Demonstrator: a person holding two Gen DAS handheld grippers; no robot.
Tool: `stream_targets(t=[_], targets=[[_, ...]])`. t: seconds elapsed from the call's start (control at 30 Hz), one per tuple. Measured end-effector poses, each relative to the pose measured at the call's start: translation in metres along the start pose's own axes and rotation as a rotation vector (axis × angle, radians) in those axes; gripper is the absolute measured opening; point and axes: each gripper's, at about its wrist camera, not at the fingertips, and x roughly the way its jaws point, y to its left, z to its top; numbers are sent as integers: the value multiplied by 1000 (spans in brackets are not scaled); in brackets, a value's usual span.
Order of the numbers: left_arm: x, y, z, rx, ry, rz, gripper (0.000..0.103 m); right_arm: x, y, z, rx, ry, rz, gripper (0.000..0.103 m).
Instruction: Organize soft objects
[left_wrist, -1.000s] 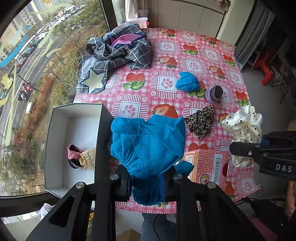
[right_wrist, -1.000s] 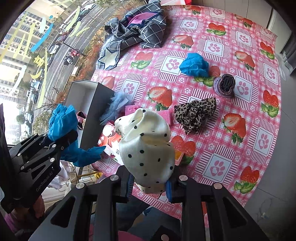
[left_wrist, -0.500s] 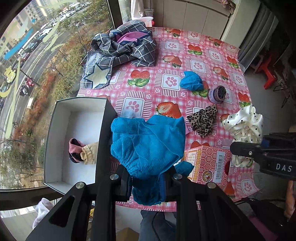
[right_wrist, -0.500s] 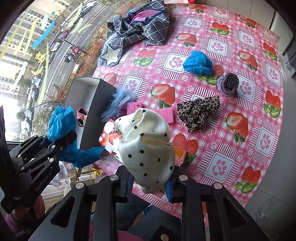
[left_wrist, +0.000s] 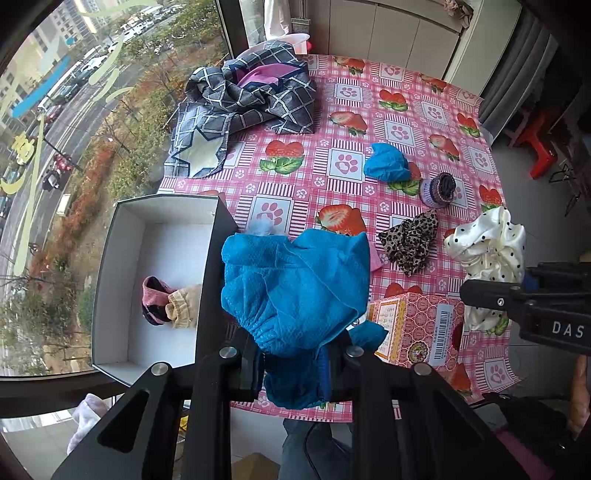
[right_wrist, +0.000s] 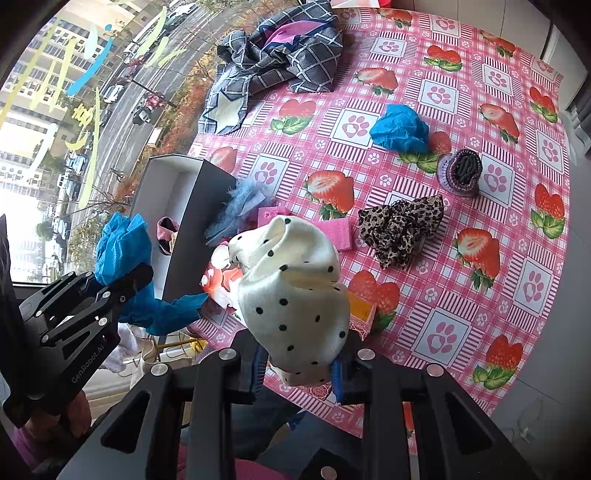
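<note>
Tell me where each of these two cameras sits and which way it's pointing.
Left wrist: rides on the left claw, looking steeply down at the open box and the table; its claw is shut on a blue cloth, and the right claw enters at right.
Right wrist: rides on the right claw, looking down over the table's near edge; shut on a polka-dot cloth, with the left claw and a hand at lower left.
Shared: the box, the leopard-print cloth, the plaid garment.

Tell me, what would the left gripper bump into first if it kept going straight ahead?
Probably the black wall of the open white-lined box, or the pink checked tablecloth beside it; the held crinkly blue cloth hides the exact line.
</note>
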Motion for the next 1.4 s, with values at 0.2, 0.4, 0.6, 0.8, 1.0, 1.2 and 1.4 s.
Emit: stream_targets(t=[0.2, 0.4, 0.6, 0.8, 1.0, 1.2, 1.4], targets=[[0, 0, 0, 4, 0, 3, 25, 1, -1, 1, 3, 1, 5, 28], [0, 1, 0, 4, 1, 4, 25, 1, -1, 0, 3, 4, 6, 28], [0, 4, -2, 0, -2, 2, 25, 4, 0, 0, -3, 8, -1, 28], [1, 7, -2, 18, -9, -10, 25, 4, 5, -2, 15, -2, -13, 28], [-2, 22, 5, 60, -42, -30, 25, 0, 16, -1, 62, -42, -29, 28], [-5, 51, 11, 91, -79, -53, 25, 0, 42, 3, 99, -88, -58, 28], [4, 83, 3, 83, -74, -93, 25, 15, 72, 1, 101, -72, -98, 28]])
